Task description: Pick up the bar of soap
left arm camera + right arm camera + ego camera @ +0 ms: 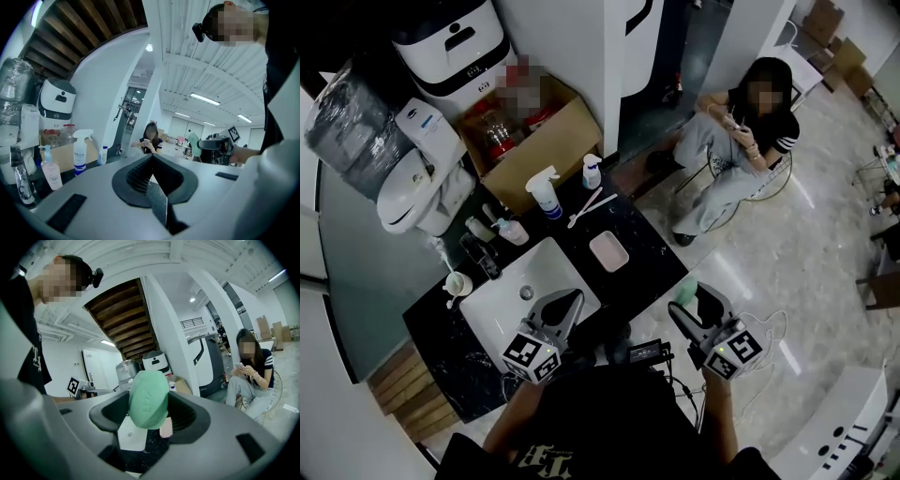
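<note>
Right tool (pixel 149 405) is pinching the green oval bar of soap (pixel 148 398) between both jaws. In the head view the soap (pixel 685 291) is lifted at the front right corner of the black marble surface (pixel 649 246), well apart from the dish.

Left tool (pixel 152 163) has its jaws pressed together with nothing between them. In the head view it (pixel 571 300) hovers over the front rim of the white sink basin (pixel 502 295).

Containers:
- Pink rectangular soap dish (pixel 608 251) sits on the surface just right of the basin and shows only its bare bottom. It is also visible under the soap in the right gripper view (pixel 166 427).
- The basin shows bare white and a drain.
- Open cardboard box (pixel 546 142) behind the surface holds clear jars with red lids (pixel 494 131).
- White cup (pixel 457 282) sits at the basin's left corner. I can't read what's in it.

Also on the surface:
- white spray bottle with blue label (pixel 546 192)
- small white bottle with blue cap (pixel 592 172)
- white toothbrush (pixel 591 206) lying flat
- pink pump bottle (pixel 512 231) by the faucet
</note>
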`<state>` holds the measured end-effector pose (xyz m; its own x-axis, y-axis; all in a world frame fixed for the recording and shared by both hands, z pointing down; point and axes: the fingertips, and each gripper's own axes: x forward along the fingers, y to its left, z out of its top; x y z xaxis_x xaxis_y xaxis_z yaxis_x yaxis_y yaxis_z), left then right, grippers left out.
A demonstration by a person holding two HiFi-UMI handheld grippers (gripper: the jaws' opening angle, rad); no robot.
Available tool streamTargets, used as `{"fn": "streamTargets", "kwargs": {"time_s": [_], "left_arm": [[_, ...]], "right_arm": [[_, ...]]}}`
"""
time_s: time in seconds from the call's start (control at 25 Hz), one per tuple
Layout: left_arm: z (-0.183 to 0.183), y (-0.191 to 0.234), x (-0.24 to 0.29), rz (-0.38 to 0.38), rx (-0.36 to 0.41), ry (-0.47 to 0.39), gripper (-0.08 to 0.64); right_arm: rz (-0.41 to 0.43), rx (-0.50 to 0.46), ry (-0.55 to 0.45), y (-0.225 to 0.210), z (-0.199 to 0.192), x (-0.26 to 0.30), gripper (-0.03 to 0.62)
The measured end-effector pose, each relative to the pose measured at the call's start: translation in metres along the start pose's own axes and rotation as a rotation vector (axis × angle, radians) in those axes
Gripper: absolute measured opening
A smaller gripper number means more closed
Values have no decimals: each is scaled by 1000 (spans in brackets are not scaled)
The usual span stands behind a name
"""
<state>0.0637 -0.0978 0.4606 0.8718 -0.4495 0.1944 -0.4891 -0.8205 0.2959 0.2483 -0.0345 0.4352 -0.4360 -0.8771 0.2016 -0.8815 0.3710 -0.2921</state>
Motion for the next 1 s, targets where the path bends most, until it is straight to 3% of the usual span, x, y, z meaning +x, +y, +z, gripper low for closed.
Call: {"fn": "streamTargets", "kwargs": {"time_s": [1.0], "left_arm": [[9,15,-3,13,-3,-17,8]], "right_arm": [[4,-10,30,1,0,21,256]]}}
